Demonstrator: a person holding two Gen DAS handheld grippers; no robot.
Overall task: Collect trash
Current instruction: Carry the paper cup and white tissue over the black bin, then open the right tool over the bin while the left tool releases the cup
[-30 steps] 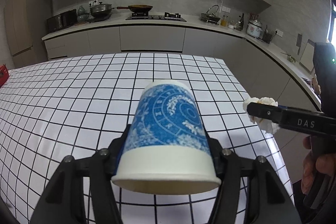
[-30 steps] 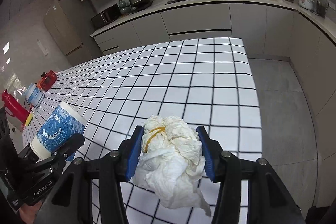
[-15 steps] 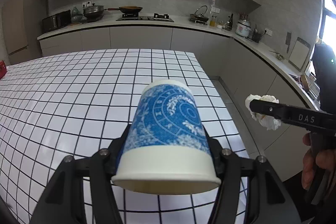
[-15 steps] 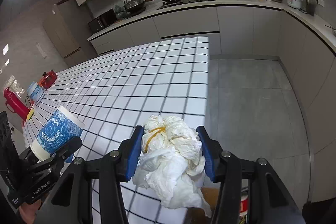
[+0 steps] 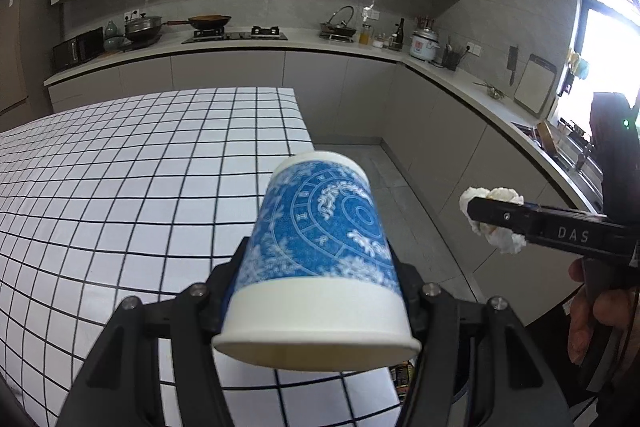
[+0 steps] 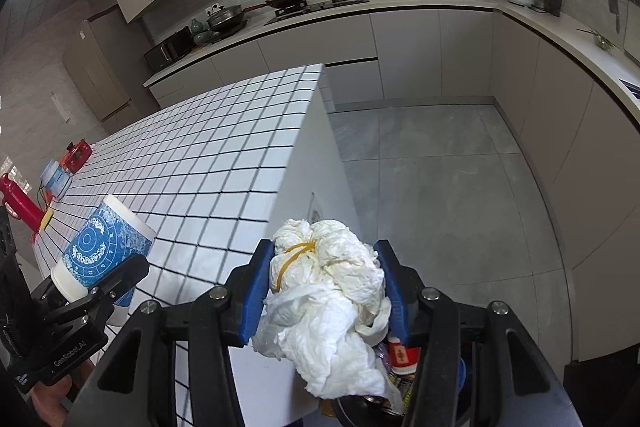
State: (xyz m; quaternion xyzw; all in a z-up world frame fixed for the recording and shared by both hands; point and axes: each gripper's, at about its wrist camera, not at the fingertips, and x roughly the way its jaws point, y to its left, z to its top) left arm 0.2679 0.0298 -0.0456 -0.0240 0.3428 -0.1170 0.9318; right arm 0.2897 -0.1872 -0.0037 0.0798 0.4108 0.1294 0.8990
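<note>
Kitchen floor has replaced checked tabletop (image 6: pixel 224 163) beneath both hands. Left gripper (image 5: pixel 320 267) clamps the paper cup (image 5: pixel 320 247), right gripper (image 6: pixel 326 291) the tissue wad (image 6: pixel 332 291), now above the trash bin (image 6: pixel 400 399).

The letters "DAS" stand in pale print on the black side of the right tongs (image 5: pixel 496 219), seen from the left wrist view. On the black body of the left tongs (image 6: pixel 120 277), seen from the right wrist view, white print reads "GenRobot.AI". The blue paper cup (image 5: pixel 320 247) bears a ring of small zodiac-like signs, with no words that can be read. The printing on the packets in the bin (image 6: pixel 400 379) is too small to make out.
</note>
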